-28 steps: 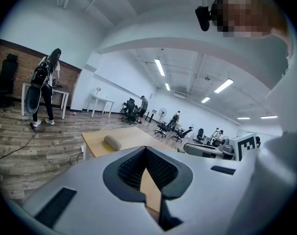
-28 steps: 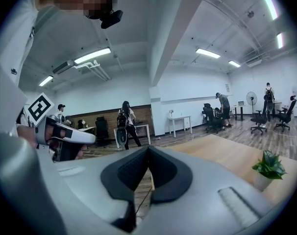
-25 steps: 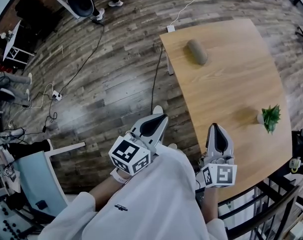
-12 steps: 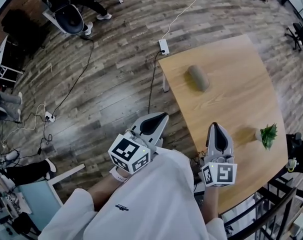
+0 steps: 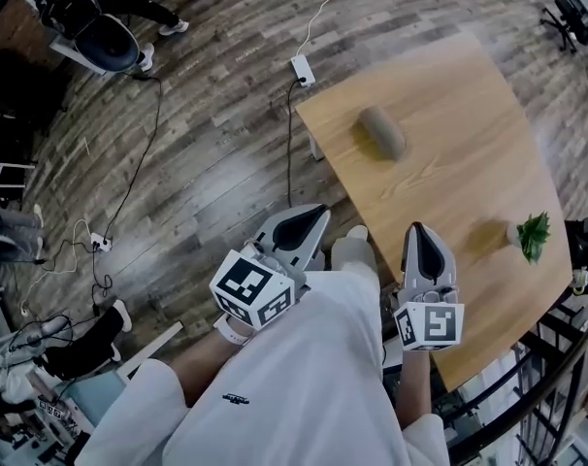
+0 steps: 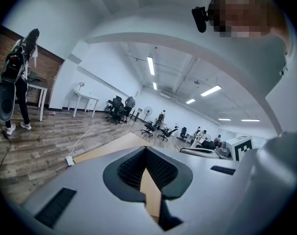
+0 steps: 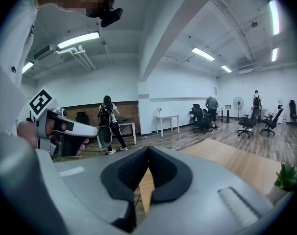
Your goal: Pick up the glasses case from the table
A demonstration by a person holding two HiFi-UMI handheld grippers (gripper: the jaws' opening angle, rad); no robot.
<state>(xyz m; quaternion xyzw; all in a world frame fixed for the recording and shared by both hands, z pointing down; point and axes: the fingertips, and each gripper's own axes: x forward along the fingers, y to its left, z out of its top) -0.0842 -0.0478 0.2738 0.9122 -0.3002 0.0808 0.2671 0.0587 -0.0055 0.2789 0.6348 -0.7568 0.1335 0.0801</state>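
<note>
The glasses case point(image 5: 382, 132), a grey-olive oblong, lies on the far left part of the wooden table point(image 5: 459, 153). My left gripper point(image 5: 322, 212) hangs over the floor beside the table's near left edge, shut and empty; its tips meet in the left gripper view point(image 6: 145, 149). Over the table's near edge my right gripper point(image 5: 417, 227) is also shut on nothing, which the right gripper view confirms point(image 7: 148, 147). Both point towards the table, well short of the case. The case is in neither gripper view.
A small potted plant point(image 5: 533, 234) stands at the table's right edge and also shows in the right gripper view as the plant point(image 7: 285, 177). A power strip point(image 5: 301, 69) with cables lies on the floor off the table's far corner. A person with a backpack point(image 6: 18, 77) stands to the left.
Both grippers have travelled level with the person towards the table, and the table has swung in the head view. The jaws have stayed shut and the case has not moved.
</note>
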